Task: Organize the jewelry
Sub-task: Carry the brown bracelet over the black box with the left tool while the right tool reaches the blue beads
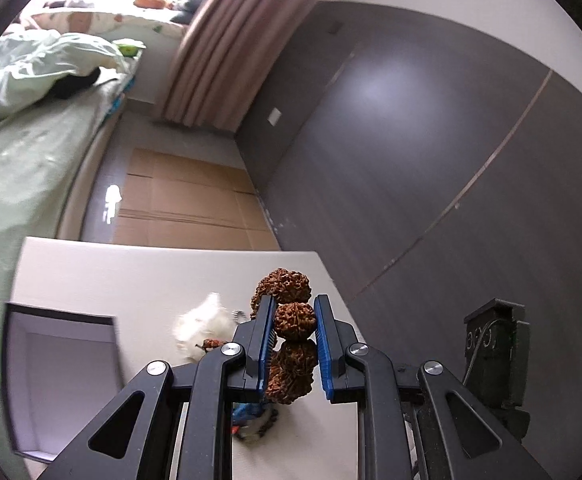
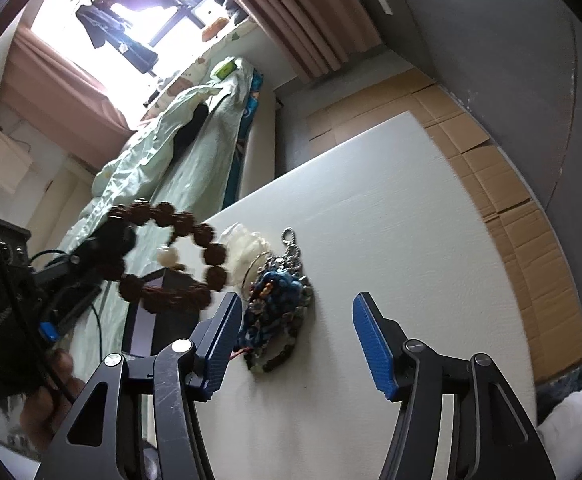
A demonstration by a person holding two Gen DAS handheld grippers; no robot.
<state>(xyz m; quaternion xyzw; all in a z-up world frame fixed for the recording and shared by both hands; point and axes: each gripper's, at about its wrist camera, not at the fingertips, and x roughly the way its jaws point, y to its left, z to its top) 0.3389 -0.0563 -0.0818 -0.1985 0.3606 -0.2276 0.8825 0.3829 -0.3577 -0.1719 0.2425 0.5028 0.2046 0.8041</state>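
Observation:
My left gripper (image 1: 293,312) is shut on a bracelet of large rough brown beads (image 1: 294,320) and holds it above the white table (image 1: 131,276). In the right wrist view the same bracelet (image 2: 171,256) hangs as a ring from the left gripper (image 2: 111,240), raised over the table's left edge. My right gripper (image 2: 295,312) is open and empty, low over the table. A heap of jewelry (image 2: 279,300) with blue-green beads, dark beads and a silver chain lies just inside its left finger. A white fluffy piece (image 2: 247,248) lies behind the heap.
An open dark box with a pale lining (image 1: 63,364) stands at the table's left side. Flattened cardboard (image 2: 491,168) covers the floor beyond the table. A bed with green bedding (image 2: 179,144) runs along the left. A dark wall panel (image 1: 431,140) is to the right.

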